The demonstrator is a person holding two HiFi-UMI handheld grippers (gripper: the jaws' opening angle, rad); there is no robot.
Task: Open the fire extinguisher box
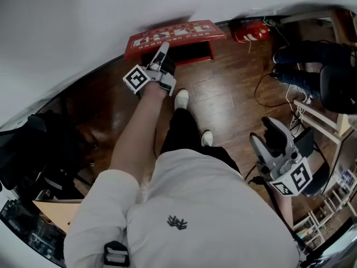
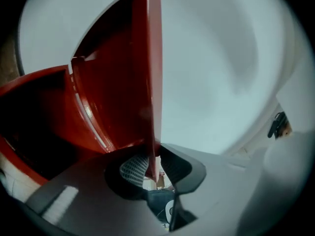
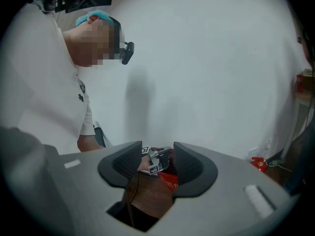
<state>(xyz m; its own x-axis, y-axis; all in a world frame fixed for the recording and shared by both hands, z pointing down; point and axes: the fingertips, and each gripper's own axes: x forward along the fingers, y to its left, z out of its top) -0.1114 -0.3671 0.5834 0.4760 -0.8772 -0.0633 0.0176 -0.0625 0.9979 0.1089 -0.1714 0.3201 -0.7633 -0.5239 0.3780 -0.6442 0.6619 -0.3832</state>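
The red fire extinguisher box (image 1: 175,38) stands on the wood floor against the white wall, its printed lid (image 1: 167,34) lifted over a dark opening. My left gripper (image 1: 163,53) reaches its front edge. In the left gripper view the thin red lid (image 2: 147,82) stands upright between the jaws, and the left gripper (image 2: 152,168) is shut on its edge. My right gripper (image 1: 269,132) hangs back at the right, open and holding nothing. In the right gripper view the right gripper (image 3: 157,163) frames the distant red box (image 3: 170,181).
A red extinguisher (image 1: 251,33) lies on the floor right of the box. Black cables (image 1: 268,88) trail across the floor toward a white shelf (image 1: 318,121). A dark seat (image 1: 334,77) stands at the far right. The person's white shoes (image 1: 181,98) stand close behind the box.
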